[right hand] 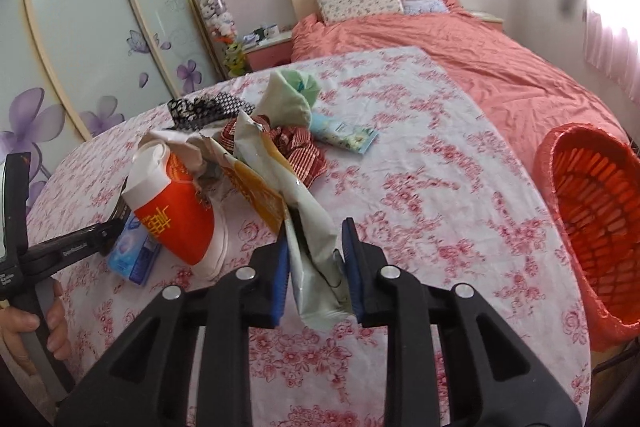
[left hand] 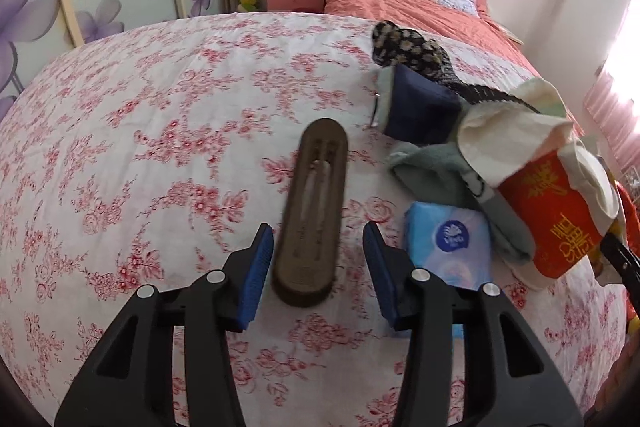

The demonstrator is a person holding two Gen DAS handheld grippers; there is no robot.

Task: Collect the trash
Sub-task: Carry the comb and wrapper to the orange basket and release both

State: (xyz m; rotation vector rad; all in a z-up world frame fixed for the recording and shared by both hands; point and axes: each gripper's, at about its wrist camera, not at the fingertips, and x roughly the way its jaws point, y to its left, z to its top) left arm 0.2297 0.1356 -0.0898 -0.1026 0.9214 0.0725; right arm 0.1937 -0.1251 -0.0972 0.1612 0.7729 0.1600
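Note:
My right gripper (right hand: 314, 239) is shut on a crumpled white and yellow wrapper (right hand: 304, 227), held above the floral tablecloth (right hand: 440, 167). A red paper cup (right hand: 176, 211) lies tipped on its side to its left, also in the left wrist view (left hand: 548, 215). My left gripper (left hand: 318, 239) is open, its blue pads either side of the near end of a long brown oval case (left hand: 314, 211) lying flat. A blue tissue pack (left hand: 452, 243) lies just right of it. The orange trash basket (right hand: 596, 219) stands at the table's right edge.
A heap of cloths sits mid-table: dark blue pouch (left hand: 420, 107), black patterned fabric (left hand: 404, 51), grey-green cloth (left hand: 432, 175), red striped cloth (right hand: 296, 147), small printed packet (right hand: 348, 135). A pink bed (right hand: 480, 59) lies behind, wardrobe doors (right hand: 80, 47) to the left.

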